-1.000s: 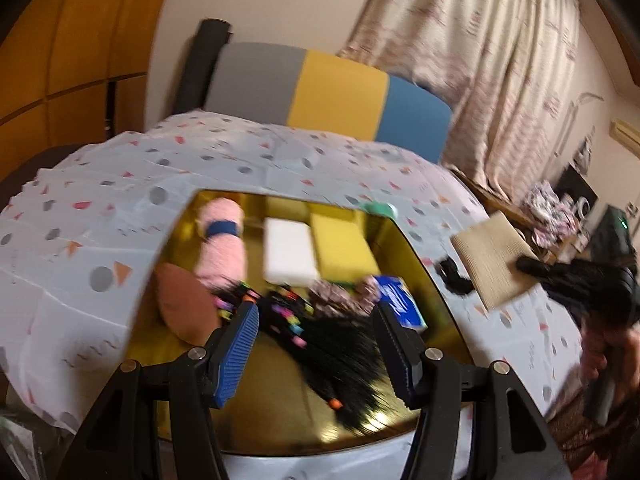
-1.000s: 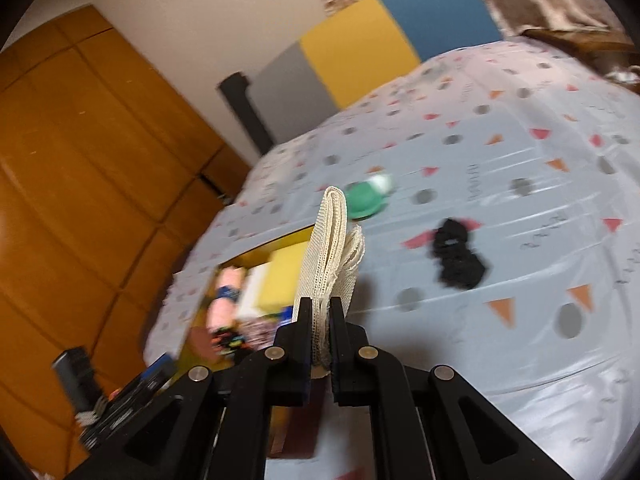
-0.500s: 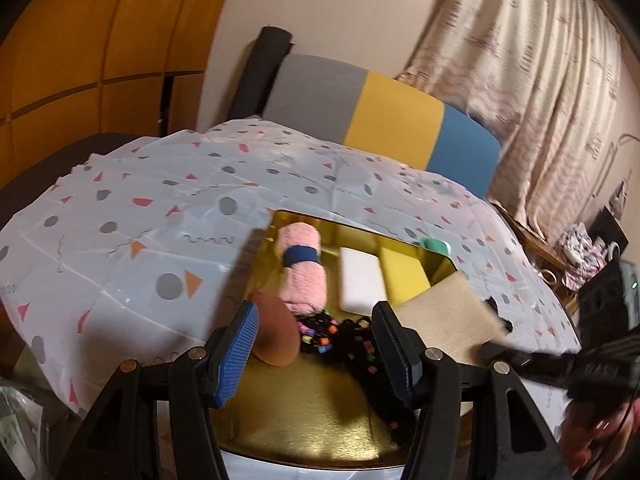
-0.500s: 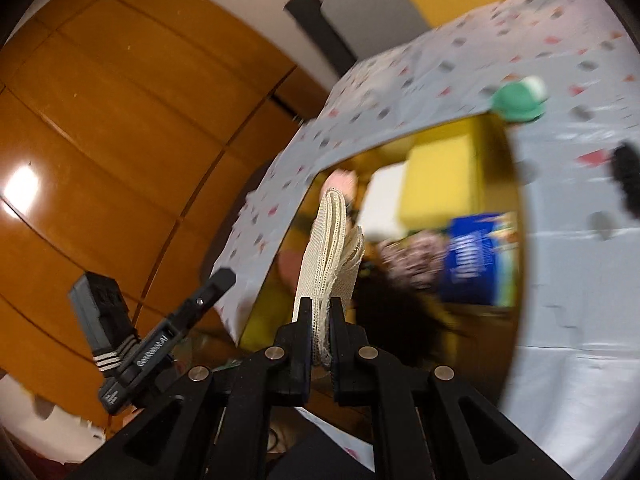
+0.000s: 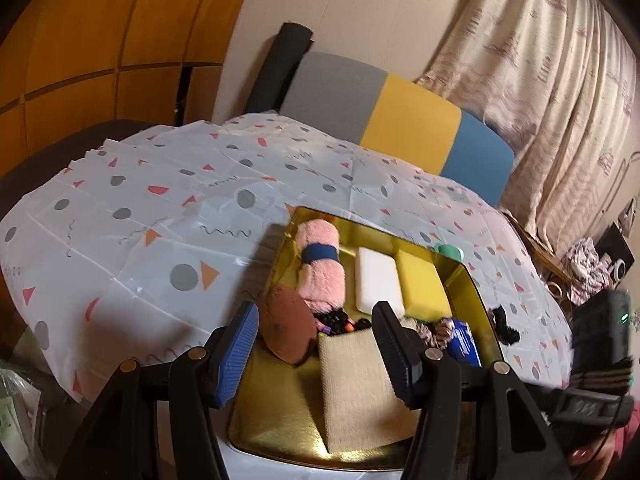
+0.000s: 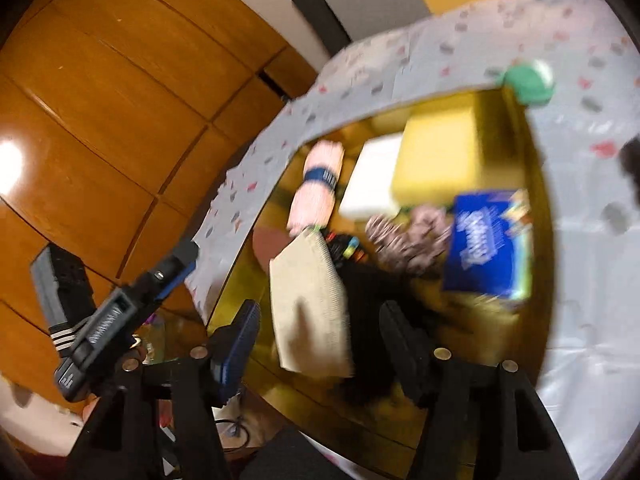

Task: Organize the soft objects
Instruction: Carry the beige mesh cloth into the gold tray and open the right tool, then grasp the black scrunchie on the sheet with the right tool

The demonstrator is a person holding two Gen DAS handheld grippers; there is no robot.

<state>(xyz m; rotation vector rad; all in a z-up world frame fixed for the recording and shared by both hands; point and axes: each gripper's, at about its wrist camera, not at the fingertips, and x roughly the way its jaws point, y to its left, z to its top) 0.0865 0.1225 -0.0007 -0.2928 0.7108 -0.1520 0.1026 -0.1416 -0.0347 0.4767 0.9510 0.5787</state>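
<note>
Now beige cloth (image 6: 310, 304) in gold tray (image 6: 516, 320).

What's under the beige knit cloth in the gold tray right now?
The beige knit cloth leans on a black tangle with coloured beads and overlaps the brown pad. Bare gold tray shows at its near edge. What lies under its middle is covered.

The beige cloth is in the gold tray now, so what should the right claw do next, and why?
Probably draw the right claw back and up. Its jaws are opening, and the beige cloth lies in the gold tray between them, pads apparently off it. A green piece waits outside the tray.
</note>
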